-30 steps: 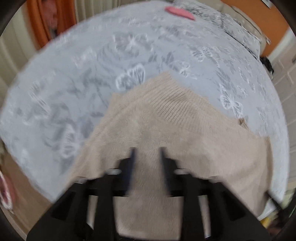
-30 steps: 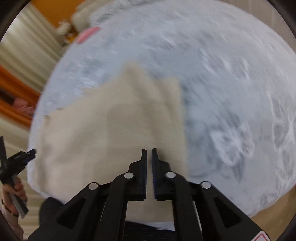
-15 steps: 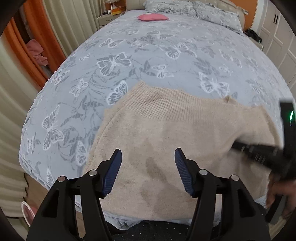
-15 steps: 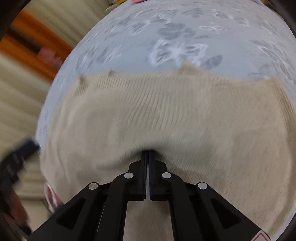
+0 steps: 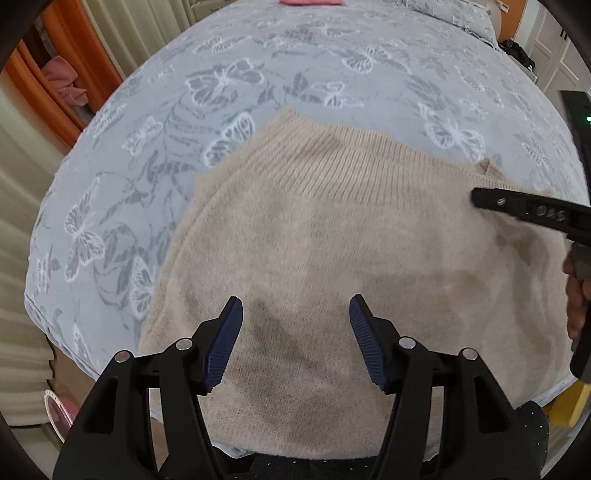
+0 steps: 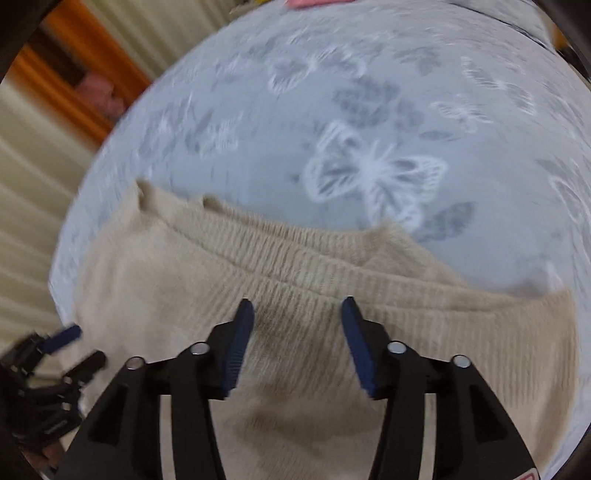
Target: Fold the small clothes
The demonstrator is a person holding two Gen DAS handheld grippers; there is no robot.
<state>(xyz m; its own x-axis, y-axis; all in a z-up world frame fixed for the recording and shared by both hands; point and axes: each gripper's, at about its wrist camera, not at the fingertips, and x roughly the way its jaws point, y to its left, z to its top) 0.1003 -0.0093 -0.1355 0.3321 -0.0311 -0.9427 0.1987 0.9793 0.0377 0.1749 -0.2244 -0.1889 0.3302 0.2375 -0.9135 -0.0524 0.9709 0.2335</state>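
Observation:
A beige knitted sweater (image 5: 351, 251) lies flat on the bed near its front edge, ribbed hem toward the far side. It also shows in the right wrist view (image 6: 295, 332), with a folded layer under the ribbed edge. My left gripper (image 5: 295, 310) is open and empty above the sweater's near part. My right gripper (image 6: 297, 310) is open and empty above the ribbed band. The right gripper also shows at the right edge of the left wrist view (image 5: 528, 212). The left gripper shows at the lower left of the right wrist view (image 6: 55, 354).
The bed has a grey cover with white butterflies (image 5: 258, 81). A pink item (image 5: 310, 2) lies at the far end. Beige and orange curtains (image 5: 44, 74) hang at the left. Pillows (image 5: 461, 14) lie at the far right.
Both grippers have opened: the left from nearly shut on the sweater, the right from shut. The sweater now lies spread flat. The right gripper has come over the ribbed edge.

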